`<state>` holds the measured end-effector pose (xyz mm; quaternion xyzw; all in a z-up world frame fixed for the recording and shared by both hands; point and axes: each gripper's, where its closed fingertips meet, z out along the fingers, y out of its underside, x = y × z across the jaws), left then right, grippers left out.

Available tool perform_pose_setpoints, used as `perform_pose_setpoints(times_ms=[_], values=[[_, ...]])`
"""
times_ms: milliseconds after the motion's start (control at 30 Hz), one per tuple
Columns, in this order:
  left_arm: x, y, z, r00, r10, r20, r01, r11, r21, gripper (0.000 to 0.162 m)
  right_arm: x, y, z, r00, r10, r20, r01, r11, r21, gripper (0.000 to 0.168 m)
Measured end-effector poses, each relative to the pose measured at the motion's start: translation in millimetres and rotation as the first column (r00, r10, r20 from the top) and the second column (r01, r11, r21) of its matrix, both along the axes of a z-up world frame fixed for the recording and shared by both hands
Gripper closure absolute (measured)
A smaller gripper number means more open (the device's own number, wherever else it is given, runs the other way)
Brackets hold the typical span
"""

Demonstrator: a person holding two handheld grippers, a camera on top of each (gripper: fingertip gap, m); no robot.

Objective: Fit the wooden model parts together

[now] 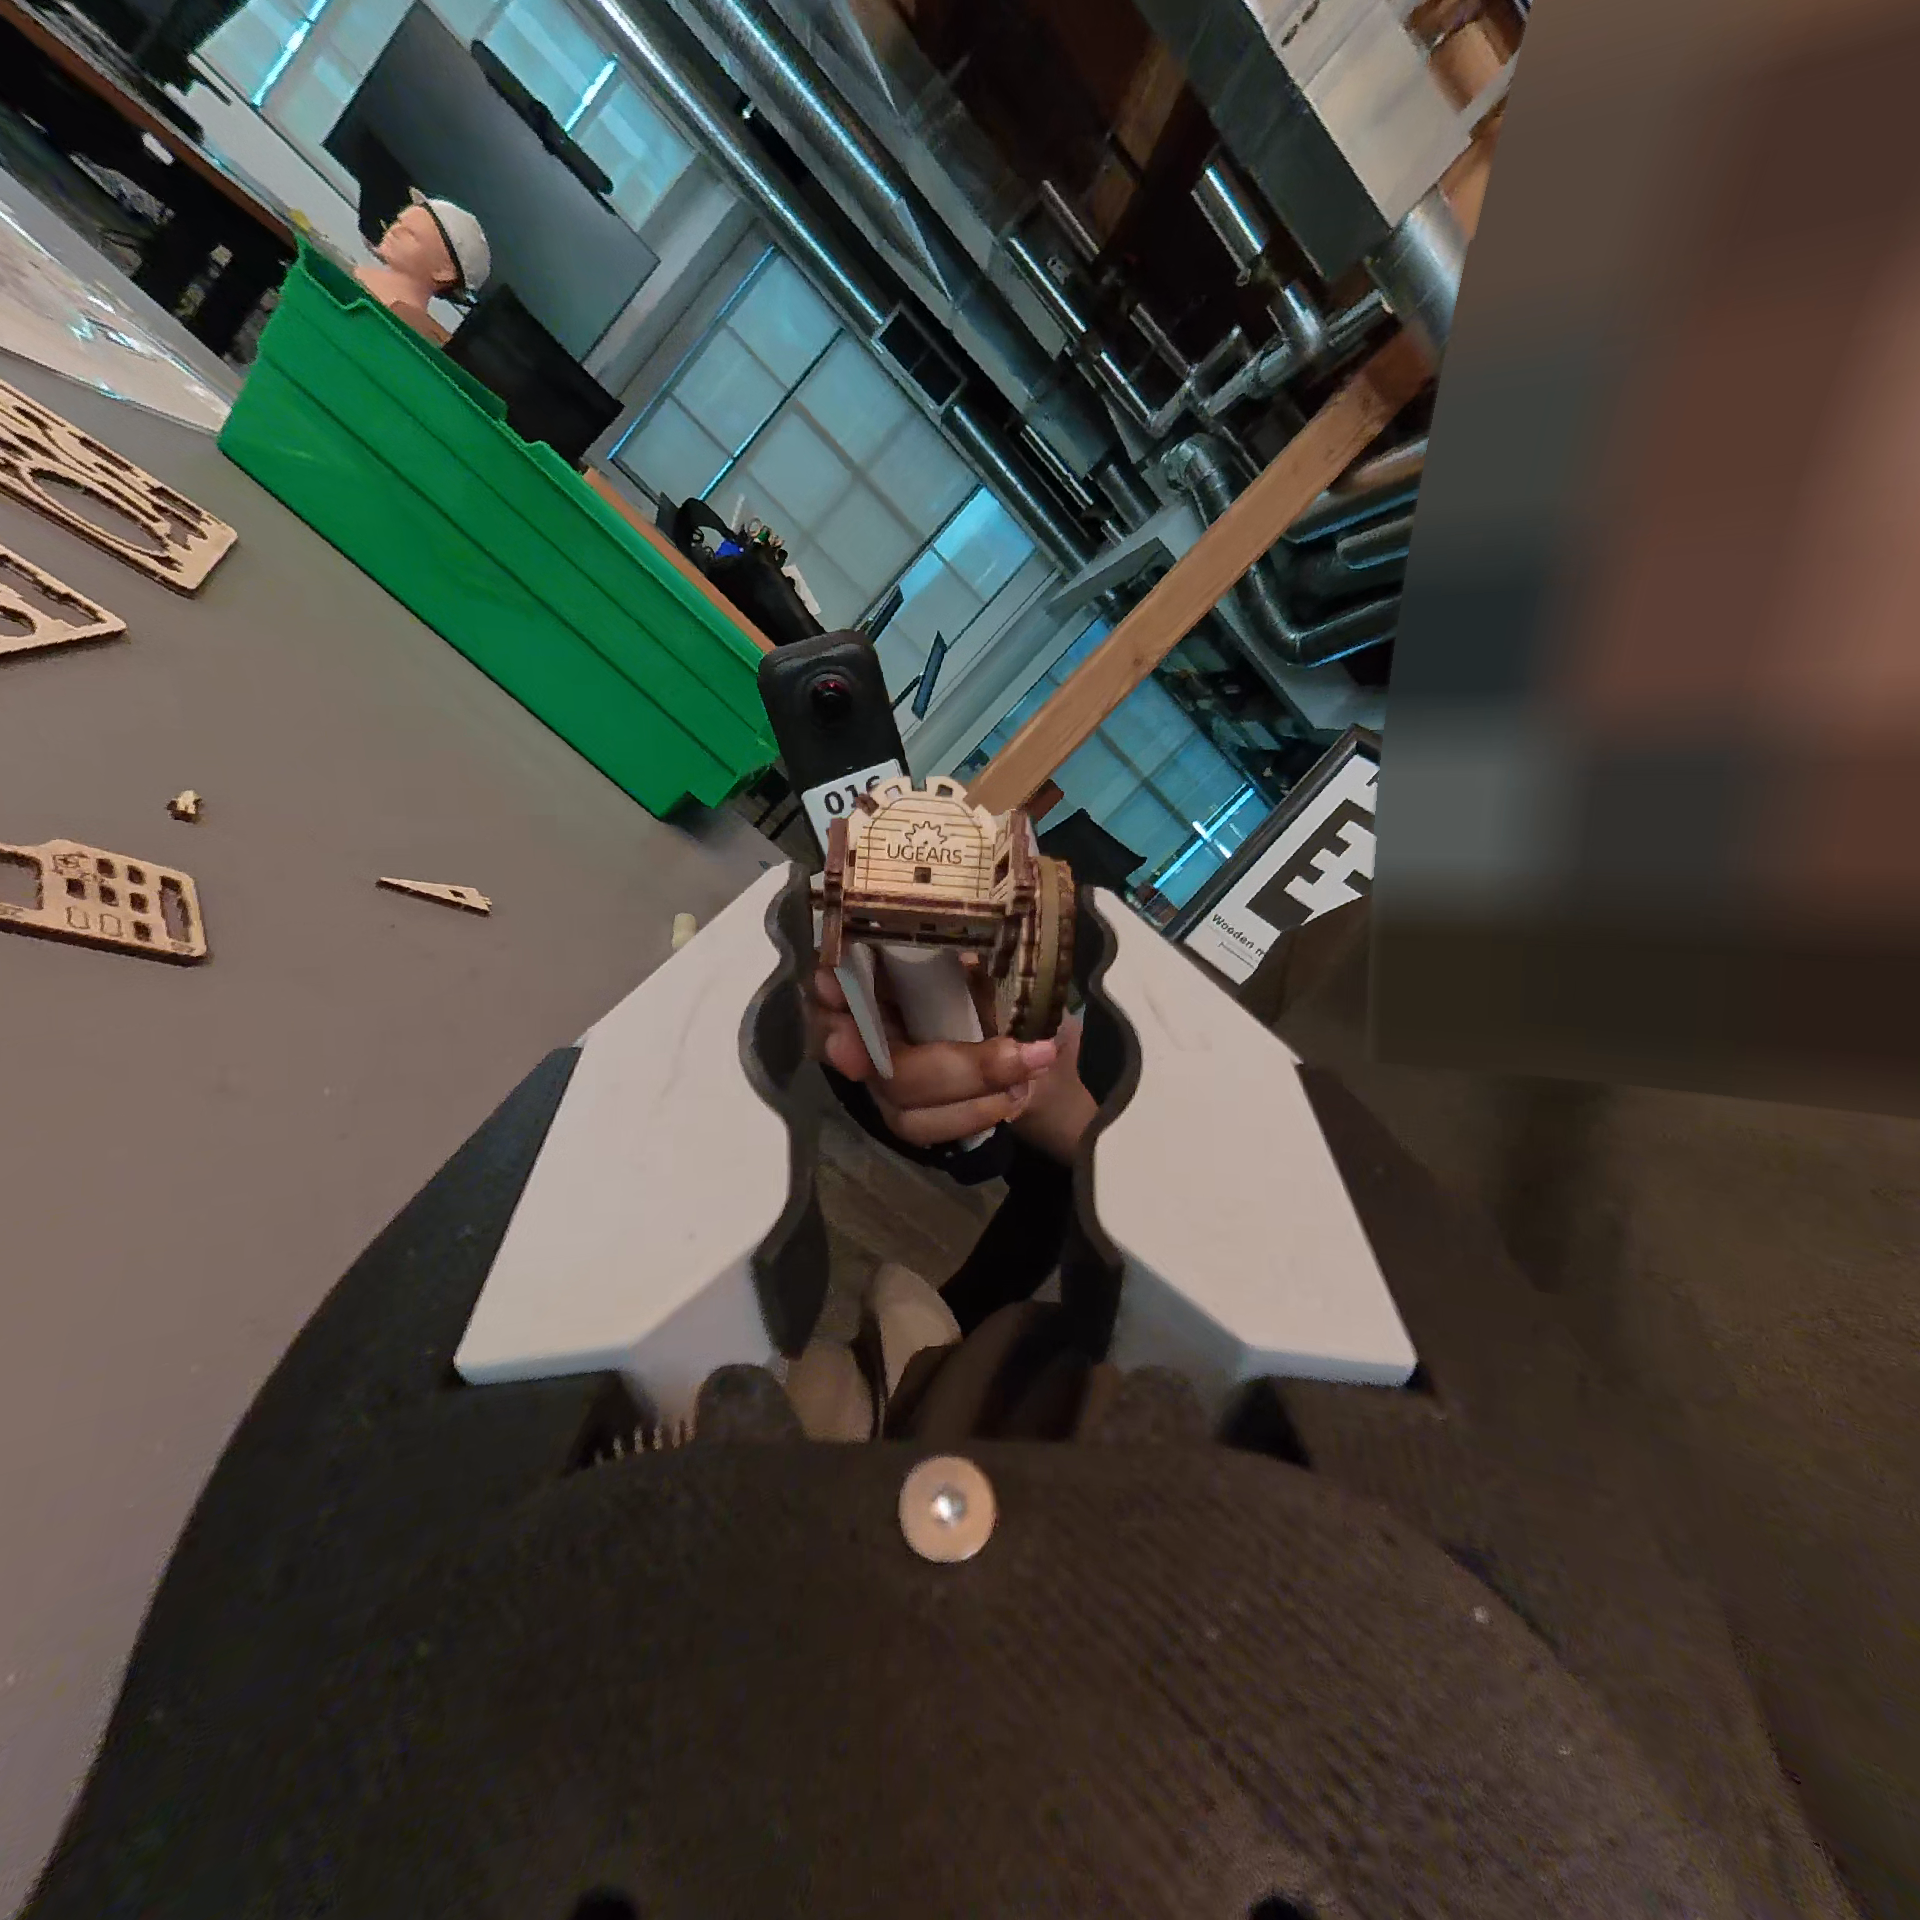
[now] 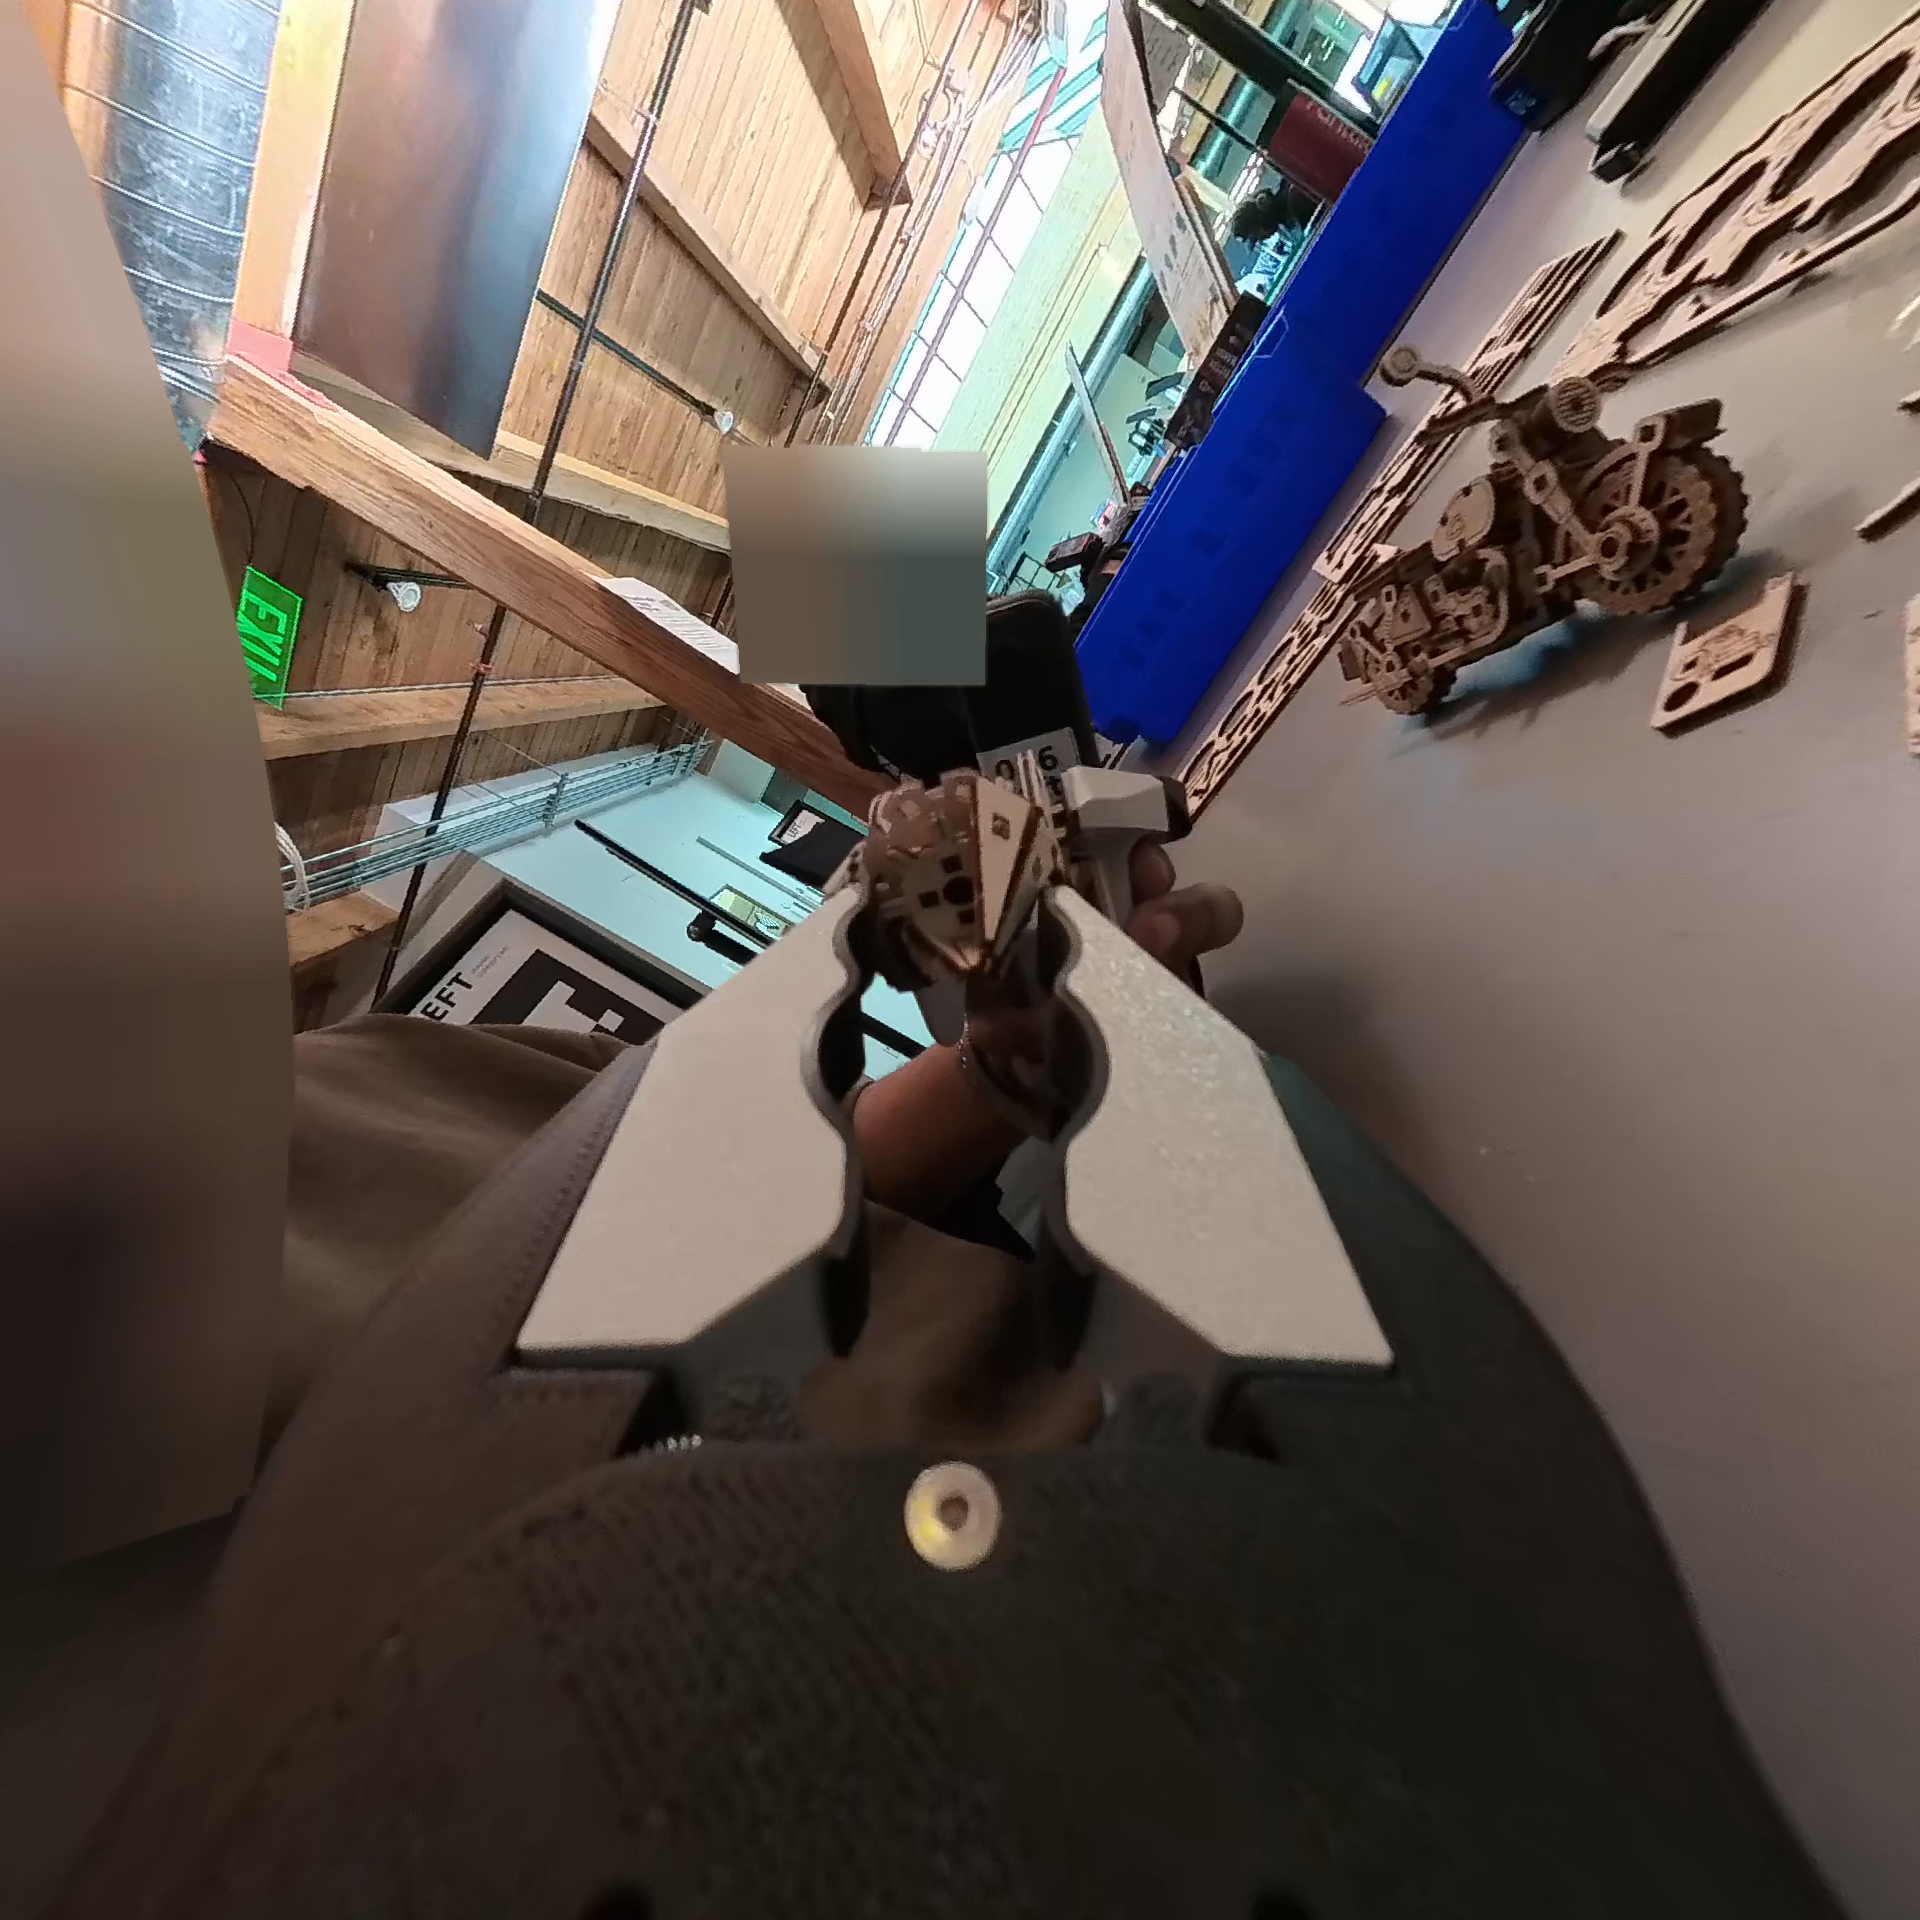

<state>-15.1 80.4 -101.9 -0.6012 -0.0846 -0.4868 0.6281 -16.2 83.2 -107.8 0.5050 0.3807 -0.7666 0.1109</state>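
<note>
A small wooden model (image 1: pixel 925 883), a little house shape with a gear wheel on its right side, is held up in the air above the grey table (image 1: pixel 312 1039). My left gripper (image 1: pixel 940 904) is shut on it at the tips. In the right wrist view the same model (image 2: pixel 961 883) shows a faceted face with dark square holes, and my right gripper (image 2: pixel 956 920) is shut on it from the opposite side. The right gripper's white fingers (image 1: pixel 925 1003) and the hand holding it show behind the model. The left gripper's finger (image 2: pixel 1117 821) shows just beyond the model.
A green bin (image 1: pixel 499 540) stands at the back, with punched wooden sheets (image 1: pixel 114 499) and a loose wooden sliver (image 1: pixel 436 891) on the table. A finished wooden motorcycle (image 2: pixel 1538 530), more sheets (image 2: pixel 1714 229), a small wooden card (image 2: pixel 1725 665) and a blue bin (image 2: pixel 1247 499) show in the right wrist view.
</note>
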Motion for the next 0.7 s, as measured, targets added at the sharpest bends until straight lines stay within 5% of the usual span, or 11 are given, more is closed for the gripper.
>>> perform_pose_setpoints(times_ms=[33, 700], values=[[0.5, 0.2, -0.7, 1.0, 0.004, -0.017, -0.004, 1.0, -0.002, 0.115, -0.1, 0.4, -0.3, 1.0, -0.001, 0.002, 0.001, 1.0, 0.001, 0.139], [1.2, -0.3, -3.3, 0.991, 0.038, -0.127, -0.038, 0.999, -0.005, 0.115, -0.2, -1.4, -4.6, 1.0, 0.009, 0.008, -0.009, 0.999, 0.034, 0.139]])
